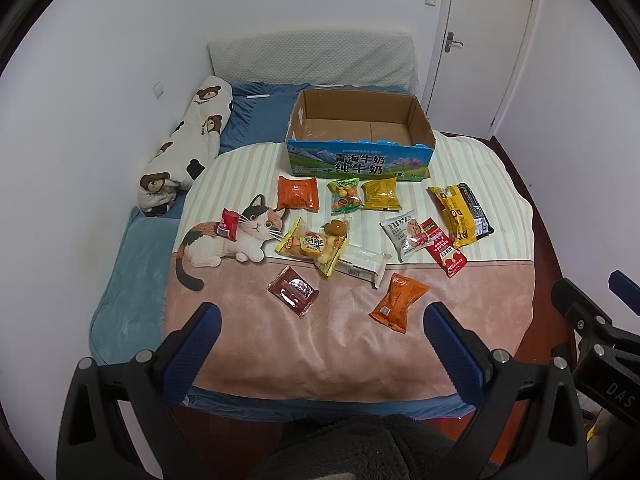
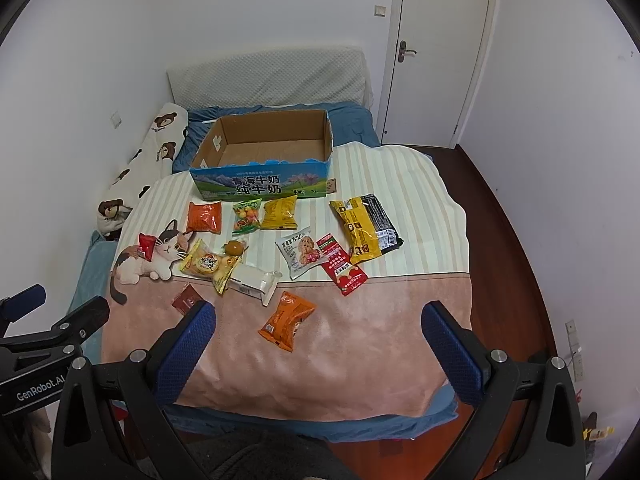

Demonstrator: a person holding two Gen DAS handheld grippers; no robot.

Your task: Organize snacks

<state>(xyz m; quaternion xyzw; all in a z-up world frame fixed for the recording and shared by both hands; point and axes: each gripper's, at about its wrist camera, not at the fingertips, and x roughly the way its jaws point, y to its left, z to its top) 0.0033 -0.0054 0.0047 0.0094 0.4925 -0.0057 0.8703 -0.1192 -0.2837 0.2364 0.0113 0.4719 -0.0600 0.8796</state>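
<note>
Several snack packets lie scattered on a cat-print blanket [image 1: 320, 340] on the bed. An open, empty cardboard milk box [image 1: 360, 136] [image 2: 264, 152] stands behind them. Nearest are an orange packet [image 1: 398, 302] [image 2: 286, 320] and a dark red packet [image 1: 293, 291] [image 2: 186, 299]. A yellow-black pack [image 1: 460, 214] [image 2: 364, 226] lies at the right. My left gripper [image 1: 322, 316] is open and empty above the blanket's near edge. My right gripper [image 2: 320, 316] is open and empty beside it, and also shows in the left wrist view [image 1: 592, 300].
A bear-print bolster [image 1: 188, 144] lies along the left wall. A grey pillow [image 1: 312, 58] leans at the bed's head. A white door [image 1: 484, 44] stands at the back right. Dark wooden floor [image 2: 512, 248] runs along the bed's right side.
</note>
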